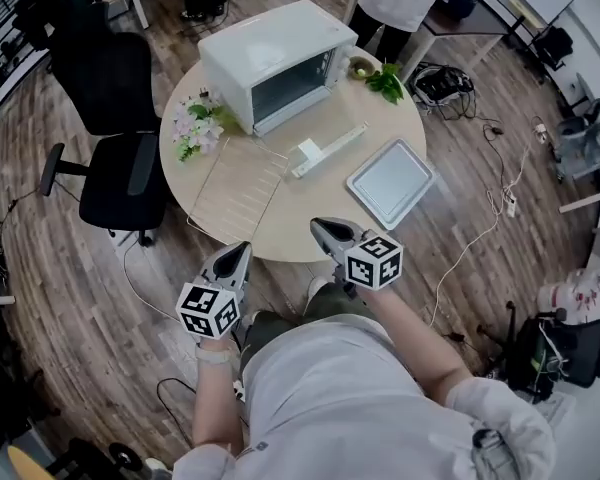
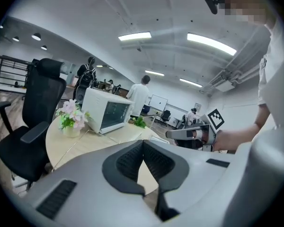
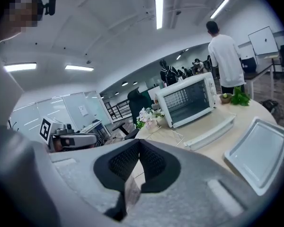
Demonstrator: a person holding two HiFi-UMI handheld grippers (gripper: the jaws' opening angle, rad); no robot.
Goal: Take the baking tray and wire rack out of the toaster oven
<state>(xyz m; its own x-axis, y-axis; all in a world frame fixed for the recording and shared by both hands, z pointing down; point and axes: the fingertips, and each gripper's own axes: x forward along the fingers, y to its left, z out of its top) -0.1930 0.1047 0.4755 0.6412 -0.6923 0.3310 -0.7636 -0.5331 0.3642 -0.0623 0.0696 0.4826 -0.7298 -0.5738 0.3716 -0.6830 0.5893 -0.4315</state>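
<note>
One round table (image 1: 310, 218) is carrying everything, with a black office chair (image 1: 110, 118) sitting just beside its left edge. Toaster oven (image 1: 270, 58) is standing at the far side, its door (image 1: 328, 149) lying open and flat toward the person. Wire rack (image 1: 242, 183) is lying out on the table, left of the door and in front of the oven. Baking tray (image 1: 391, 181) is lying on the table to the right, near the edge, apart from the rack. Left tongs (image 1: 240, 251) and right tongs (image 1: 320, 228) are hovering off the near table edge, each pair pressing together with nothing between, touching neither item. Pink flowers (image 1: 195, 123) are sitting left of the oven, green plant (image 1: 385, 83) at its right.
</note>
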